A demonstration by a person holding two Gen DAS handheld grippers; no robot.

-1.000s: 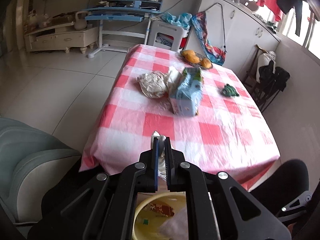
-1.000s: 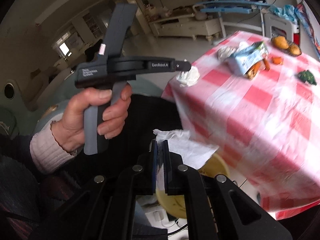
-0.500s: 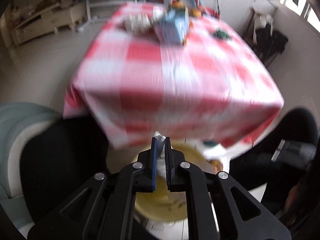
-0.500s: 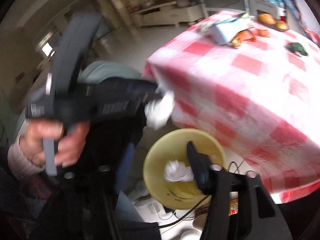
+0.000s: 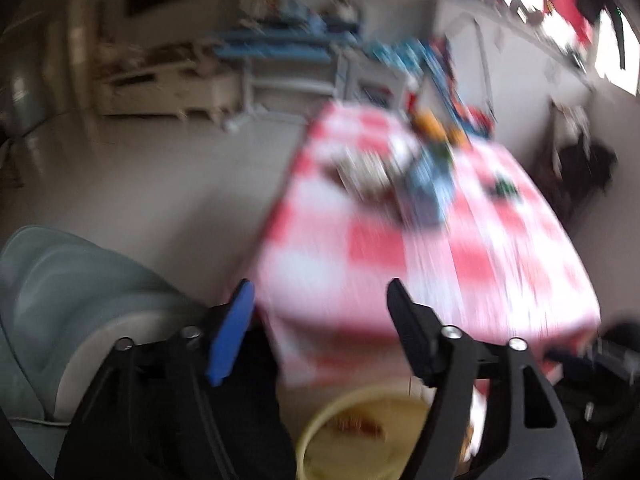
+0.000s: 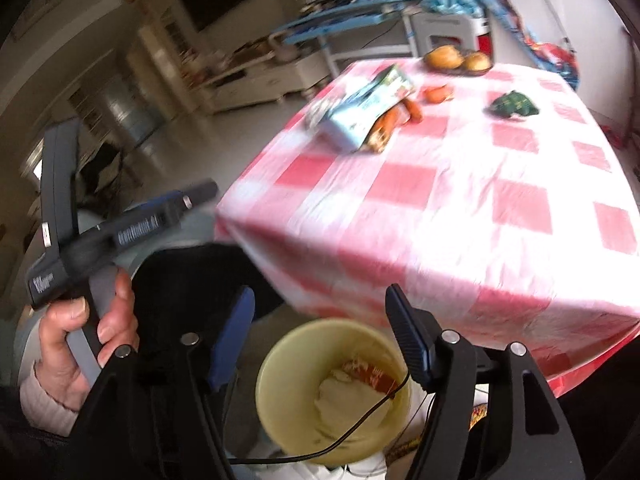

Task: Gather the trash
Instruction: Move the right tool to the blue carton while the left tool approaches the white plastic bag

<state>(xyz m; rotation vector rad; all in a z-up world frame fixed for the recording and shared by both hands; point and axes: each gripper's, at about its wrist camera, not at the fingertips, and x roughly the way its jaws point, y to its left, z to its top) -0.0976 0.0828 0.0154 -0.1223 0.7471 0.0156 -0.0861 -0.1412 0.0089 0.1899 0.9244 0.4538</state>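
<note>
Below the surface's (image 6: pixel 460 208) near edge stands a yellow bin (image 6: pixel 280 364) with white tissue (image 6: pixel 340 400) and a red wrapper already inside. Both the right hand-held gripper (image 6: pixel 320 320) and the left hand-held gripper (image 5: pixel 318 312) are opening, nothing between their jaws. Left to collect: a blue snack bag (image 6: pixel 368 108) and crumpled paper (image 5: pixel 364 172) toward the far left corner. Oranges (image 6: pixel 456 58) sit at the far edge; a thin cable (image 6: pixel 360 420) crosses the bin's mouth.
</note>
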